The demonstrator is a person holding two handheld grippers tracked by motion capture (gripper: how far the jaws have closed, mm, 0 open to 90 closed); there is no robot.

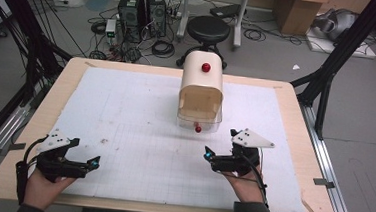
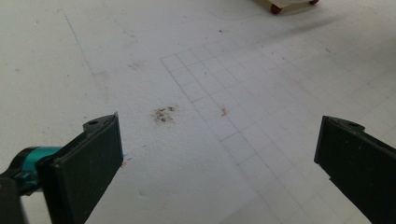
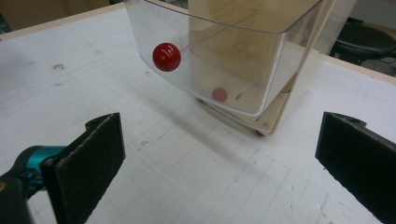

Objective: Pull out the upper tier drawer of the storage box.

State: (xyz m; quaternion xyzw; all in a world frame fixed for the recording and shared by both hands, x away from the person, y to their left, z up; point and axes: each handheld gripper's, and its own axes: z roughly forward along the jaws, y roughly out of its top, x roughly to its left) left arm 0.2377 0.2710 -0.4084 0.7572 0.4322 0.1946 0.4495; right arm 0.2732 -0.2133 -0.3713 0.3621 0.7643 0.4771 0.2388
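White gridded foam board (image 1: 139, 132) on a wood table, cables and a stool on the floor behind. The cream box (image 1: 202, 84) sits centre-far with its clear drawer (image 3: 224, 65) slid out toward me, a red knob (image 3: 166, 57) on the drawer front. Drawer looks like thin rigid plastic: light, slick, probably scuffs or cracks if squeezed, so I'd pinch the knob, not the wall. My right gripper (image 1: 221, 156) is just short of it, jaws spread wide, nothing between. My left gripper (image 1: 86, 154) is well off to the side, also spread, empty.
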